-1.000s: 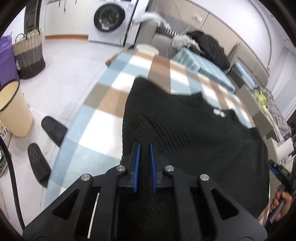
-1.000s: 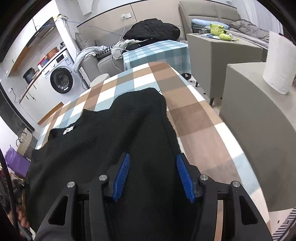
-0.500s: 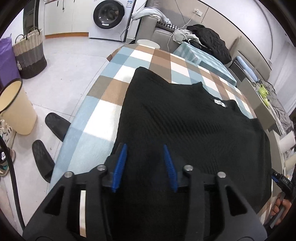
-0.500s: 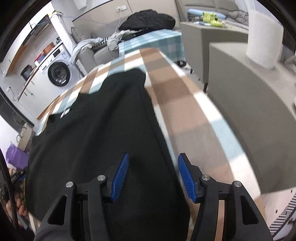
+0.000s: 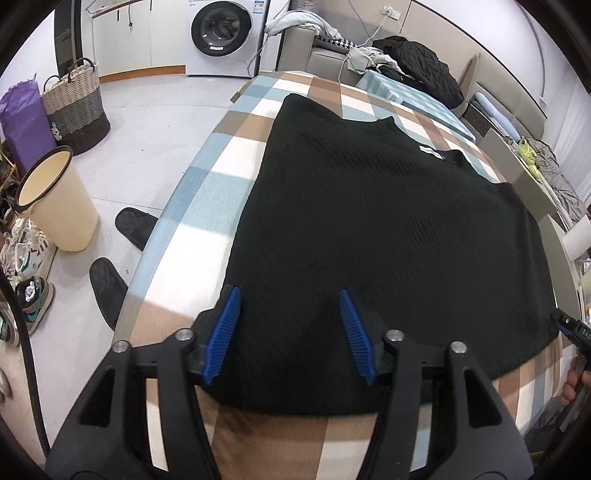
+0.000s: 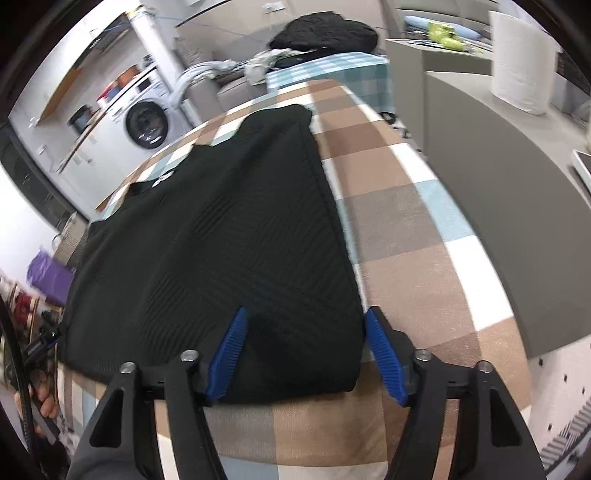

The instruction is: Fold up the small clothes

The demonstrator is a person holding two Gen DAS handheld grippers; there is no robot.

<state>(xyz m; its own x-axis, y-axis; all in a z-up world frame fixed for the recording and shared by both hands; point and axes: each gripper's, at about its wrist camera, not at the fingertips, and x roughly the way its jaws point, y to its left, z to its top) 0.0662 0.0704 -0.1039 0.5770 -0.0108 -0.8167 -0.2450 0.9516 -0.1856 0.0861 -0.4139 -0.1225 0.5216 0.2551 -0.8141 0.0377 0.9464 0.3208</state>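
Checked cloth, brown, white and pale blue, covers the tabletop [image 5: 207, 177], the largest surface in both views. On it lies the black knit top [image 5: 369, 229], spread flat, neckline and white label toward the far edge, hem toward the near edge; in the right wrist view its right side runs as a straight, doubled-looking edge, so one side fold may already be in place (judgement only). Left gripper [image 5: 290, 332]: fingers spread wide, nothing between them, poised over the hem near the garment's left corner; whether the tips touch the fabric cannot be told. Right gripper [image 6: 306, 350]: likewise spread and empty, straddling the hem's right corner, outer finger just beside the garment's edge over bare cloth. Step in hand, as judged: both hem corners are lined up for a bottom-to-top fold, with no grasp made. Next move calls for lowering each gripper so one finger slides under the hem, closing on all layers at both corners together, then lifting evenly and carrying the hem toward the neckline without dragging the checked cloth. Off the tabletop, smaller: washing machine [image 5: 221, 29], cream bin [image 5: 55, 206], paper roll [image 6: 521, 59].
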